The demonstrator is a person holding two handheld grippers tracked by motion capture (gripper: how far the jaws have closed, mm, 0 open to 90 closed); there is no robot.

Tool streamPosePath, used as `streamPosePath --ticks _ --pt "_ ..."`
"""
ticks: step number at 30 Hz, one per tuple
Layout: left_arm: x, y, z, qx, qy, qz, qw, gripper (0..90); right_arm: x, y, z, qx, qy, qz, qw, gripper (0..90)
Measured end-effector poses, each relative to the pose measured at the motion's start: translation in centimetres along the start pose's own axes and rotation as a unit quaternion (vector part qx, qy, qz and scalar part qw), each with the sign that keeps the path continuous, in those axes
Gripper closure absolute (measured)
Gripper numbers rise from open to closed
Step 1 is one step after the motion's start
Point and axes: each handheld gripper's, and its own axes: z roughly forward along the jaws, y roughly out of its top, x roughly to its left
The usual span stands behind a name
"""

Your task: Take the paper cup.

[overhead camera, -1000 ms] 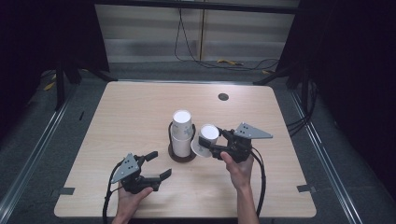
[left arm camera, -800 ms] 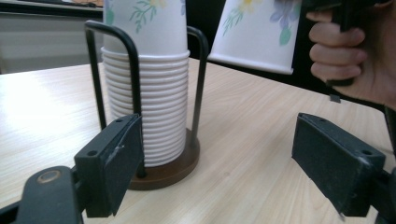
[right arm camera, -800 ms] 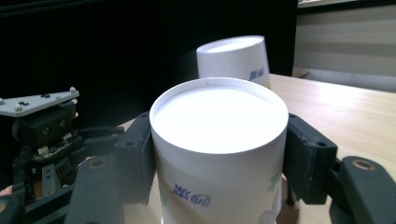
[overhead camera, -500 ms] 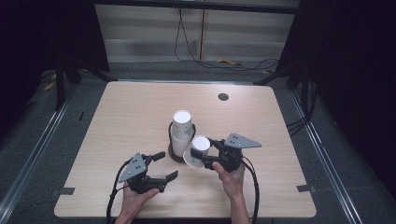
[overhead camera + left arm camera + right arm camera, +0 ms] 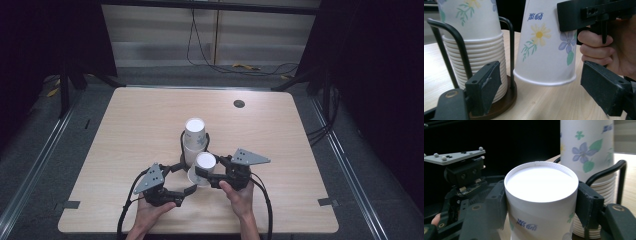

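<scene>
Since a second ago, the right gripper (image 5: 203, 176) has carried one paper cup (image 5: 202, 169) away from the cup stack (image 5: 194, 141), down toward the table (image 5: 300, 150). Its fingers squeeze the upside-down cup between them. Setting it down is left. The left gripper (image 5: 186, 194) waits open just beside it.

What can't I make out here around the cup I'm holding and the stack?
- Held paper cup: right gripper view, its rim is cut off by the bottom edge, so any gap to the table is hidden there.
- Cup stack: left gripper view, top cut off by the upper edge.
- Holder base: left claw finger covers part.
- Table disc: high view, too small to identify.
</scene>
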Motion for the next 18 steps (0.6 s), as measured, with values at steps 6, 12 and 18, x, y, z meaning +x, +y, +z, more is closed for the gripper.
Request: streamPosePath --ticks 6,12,18 --pt "0.0 -0.3 0.5 0.002 -0.007 -0.004 1.0 19.5 0.2 -0.4 0.4 0.004 0.008 0.002 1.0 35.6" --pt "0.0 -0.6 1.0 0.009 -0.017 -0.003 0.9998 20.1 0.5 -0.5 0.9 0.006 0.018 0.001 0.9998 35.5" --pt "0.0 -0.7 1.3 0.009 -0.015 -0.005 0.9998 19.2 0.6 -0.7 1.2 0.005 0.023 0.002 0.9997 35.6"
